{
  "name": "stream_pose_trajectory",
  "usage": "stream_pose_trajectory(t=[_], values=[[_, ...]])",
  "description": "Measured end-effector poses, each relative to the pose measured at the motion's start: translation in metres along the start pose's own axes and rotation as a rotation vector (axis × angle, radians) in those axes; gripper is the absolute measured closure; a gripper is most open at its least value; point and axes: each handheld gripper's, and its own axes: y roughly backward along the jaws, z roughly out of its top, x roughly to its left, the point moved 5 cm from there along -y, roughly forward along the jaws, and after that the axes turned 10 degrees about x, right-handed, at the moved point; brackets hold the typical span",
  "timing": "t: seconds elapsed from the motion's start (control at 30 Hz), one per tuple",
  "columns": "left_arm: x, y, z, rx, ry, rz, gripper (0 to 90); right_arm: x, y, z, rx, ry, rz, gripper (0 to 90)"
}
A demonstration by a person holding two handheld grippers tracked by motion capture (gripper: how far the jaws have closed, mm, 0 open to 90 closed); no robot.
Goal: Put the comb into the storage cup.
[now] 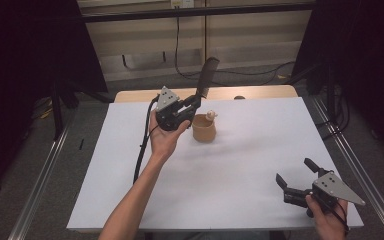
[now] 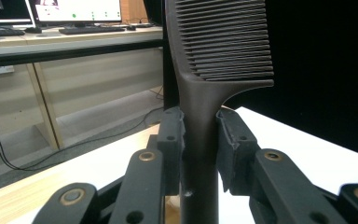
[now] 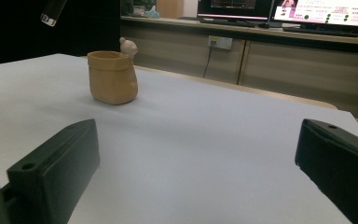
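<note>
The right gripper (image 1: 294, 171) is held low over the table's (image 1: 240, 200) near right corner, its jaws spread wide with nothing between them. Toward the far edge, left of centre, the left gripper (image 1: 192, 101) is clamped on the handle of a dark comb (image 1: 207, 76) (teeth end raised), just left of the tan cup (image 1: 204, 127).

No legible writing anywhere; the distant monitors (image 3: 326, 11) seem too blurred.
</note>
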Motion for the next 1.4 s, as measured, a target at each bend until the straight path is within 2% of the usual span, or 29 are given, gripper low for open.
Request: stream_pose_trajectory(t=[0.17, 0.3, 0.43, 0.6, 0.8, 0.93, 1.07, 1.13, 1.23, 1.37, 1.4], values=[[0.002, -0.004, 0.001, -0.002, 0.003, 0.001, 72.9, 0.000, 0.000, 0.000, 0.002, -0.001, 0.000, 0.0], [0.003, -0.009, 0.003, 0.000, -0.022, 0.029, 72.9, 0.000, 0.000, 0.000, 0.001, 0.001, 0.003, 0.0], [0.007, -0.014, 0.004, -0.006, -0.005, 0.029, 72.9, 0.001, 0.001, 0.000, -0.001, -0.002, 0.003, 0.0], [0.009, -0.017, 0.003, -0.006, -0.014, 0.032, 72.9, 0.000, 0.001, 0.000, 0.000, 0.001, 0.003, 0.0], [0.010, -0.028, -0.006, 0.008, 0.005, 0.017, 72.9, 0.000, 0.001, 0.000, 0.001, -0.001, 0.001, 0.0], [0.010, -0.034, -0.010, 0.018, 0.006, 0.021, 72.9, 0.000, 0.001, 0.000, 0.000, 0.000, 0.002, 0.0], [0.012, -0.037, -0.013, 0.023, 0.024, 0.030, 72.9, -0.001, 0.001, 0.000, 0.000, -0.001, -0.001, 0.0], [0.012, -0.038, -0.014, 0.020, 0.019, 0.038, 72.8, 0.000, 0.002, 0.000, -0.001, -0.002, 0.000, 0.0], [0.012, -0.038, -0.014, 0.015, 0.024, 0.024, 72.9, 0.000, 0.001, 0.000, 0.000, -0.001, 0.006, 0.0], [0.013, -0.038, -0.013, 0.009, 0.022, 0.030, 72.8, 0.000, 0.001, 0.000, -0.001, -0.003, 0.000, 0.0], [0.012, -0.038, -0.014, 0.013, 0.011, 0.036, 72.9, 0.000, 0.001, 0.000, -0.001, -0.003, 0.000, 0.0]])
